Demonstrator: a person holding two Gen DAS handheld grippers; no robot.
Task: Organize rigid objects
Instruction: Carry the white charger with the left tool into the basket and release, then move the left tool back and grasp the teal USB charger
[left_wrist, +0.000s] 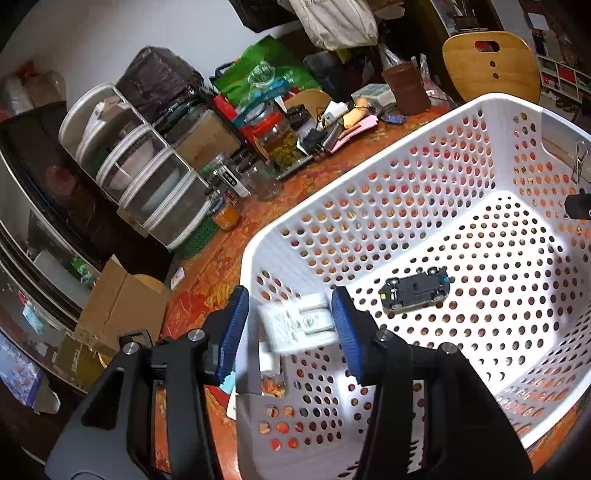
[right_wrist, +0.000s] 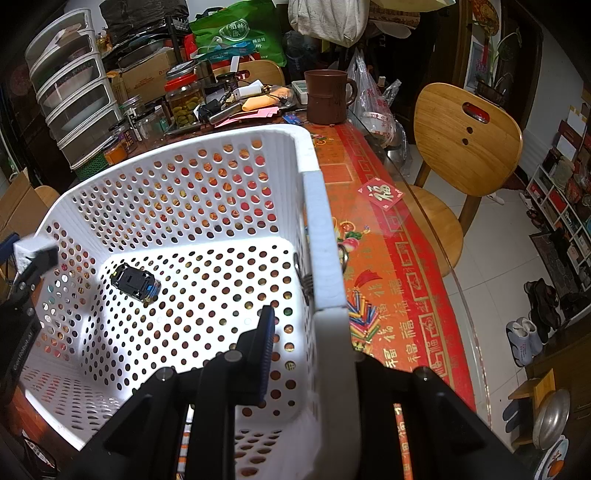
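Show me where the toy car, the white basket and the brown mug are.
toy car (left_wrist: 413, 291), left wrist view, its black underside.
white basket (right_wrist: 325, 236), right wrist view, its near rim.
brown mug (right_wrist: 327, 98), right wrist view, its side wall.

White object (left_wrist: 295, 325) between left gripper (left_wrist: 290, 328) pads: motion-blurred, unidentifiable. Right gripper's (right_wrist: 306, 354) outer finger hidden behind basket rim (right_wrist: 325, 236).

A black toy car (left_wrist: 413, 291) lies overturned on the white perforated basket's (left_wrist: 369, 206) floor.

Bright overhead light, fisheye-bent dark corners, blurred white block (left_wrist: 295, 325)
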